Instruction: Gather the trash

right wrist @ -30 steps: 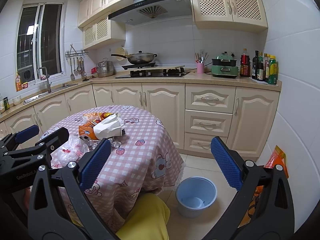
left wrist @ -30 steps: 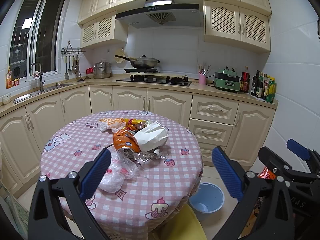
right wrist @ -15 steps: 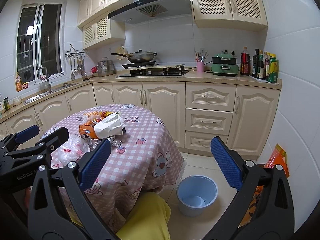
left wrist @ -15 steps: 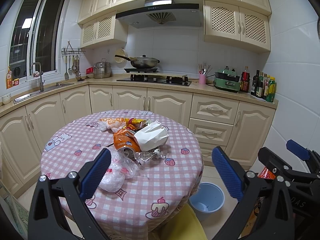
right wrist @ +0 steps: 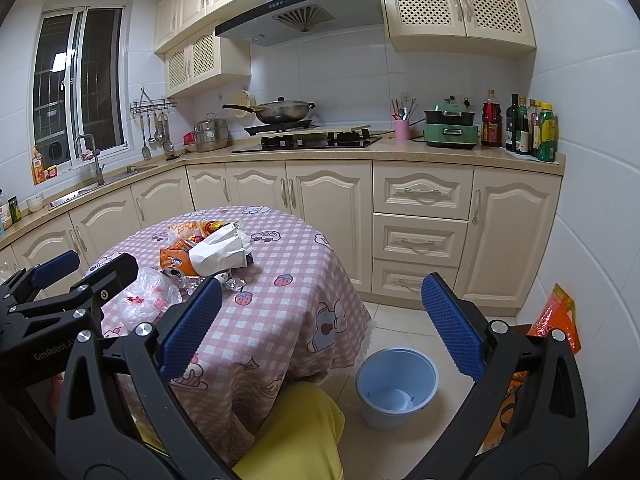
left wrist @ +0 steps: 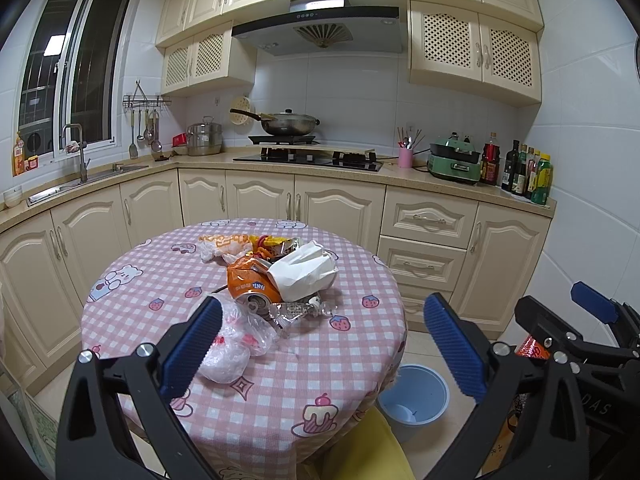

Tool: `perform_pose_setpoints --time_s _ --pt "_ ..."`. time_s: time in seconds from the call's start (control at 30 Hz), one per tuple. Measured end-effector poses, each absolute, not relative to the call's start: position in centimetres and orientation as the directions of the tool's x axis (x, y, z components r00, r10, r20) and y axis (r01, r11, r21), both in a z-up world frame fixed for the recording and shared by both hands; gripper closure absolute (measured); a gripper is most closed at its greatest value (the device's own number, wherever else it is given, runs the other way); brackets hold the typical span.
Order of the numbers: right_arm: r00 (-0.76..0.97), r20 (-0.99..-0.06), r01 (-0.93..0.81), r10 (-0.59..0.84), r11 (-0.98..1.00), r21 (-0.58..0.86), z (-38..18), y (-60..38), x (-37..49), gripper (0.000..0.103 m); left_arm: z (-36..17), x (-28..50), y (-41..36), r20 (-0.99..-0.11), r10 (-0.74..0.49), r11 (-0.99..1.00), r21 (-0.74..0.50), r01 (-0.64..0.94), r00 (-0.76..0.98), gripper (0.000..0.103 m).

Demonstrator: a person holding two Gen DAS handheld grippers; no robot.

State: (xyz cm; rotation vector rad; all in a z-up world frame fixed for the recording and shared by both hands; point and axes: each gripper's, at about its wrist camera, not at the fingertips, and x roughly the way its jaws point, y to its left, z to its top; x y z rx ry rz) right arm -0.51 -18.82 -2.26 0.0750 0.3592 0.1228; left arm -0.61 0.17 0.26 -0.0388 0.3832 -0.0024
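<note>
The left gripper (left wrist: 316, 344) was spread wide and held nothing, hanging above the near edge of the round table (left wrist: 280, 384). The right gripper (right wrist: 320, 328) was equally wide and empty, off the table's right edge, above the floor. Beside that edge a pale blue bin (right wrist: 396, 384) stood on the tiles, with little in it as far as could be seen.

Nearest on the checked cloth, toward the near-left edge, lay a crumpled clear plastic bag (left wrist: 236, 344) with something pink inside. It looked soft, light and slippery; a pinch on a bunched fold near its top would probably hold better than one on the smooth belly. Just beyond it lay a shiny twisted wrapper (left wrist: 300, 310), thin and crackly, best taken at its twisted end. Touching this, near the table's centre, an orange Fanta can (left wrist: 250, 284) lay on its side, dented, open end toward the near edge. It was likely light and stiff yet easily crushed, so a grip across its middle seemed right. A white paper bag (left wrist: 304, 274) leaned on the can, stiff enough to take by its upper edge. Farthest, toward the far edge, sat loose snack packets (left wrist: 248, 244), partly hidden, soft and light by their look.
</note>
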Motion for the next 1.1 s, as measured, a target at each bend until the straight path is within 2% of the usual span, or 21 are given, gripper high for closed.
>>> perform_pose_setpoints --time_s 1.1 --pt "0.914 -0.390 -0.071 0.114 0.990 0.122 -2.0 -19.9 0.2 0.005 0.0 -1.0 0.1 -0.383 -0.025 0.999 -0.038 0.012 0.924 0.005"
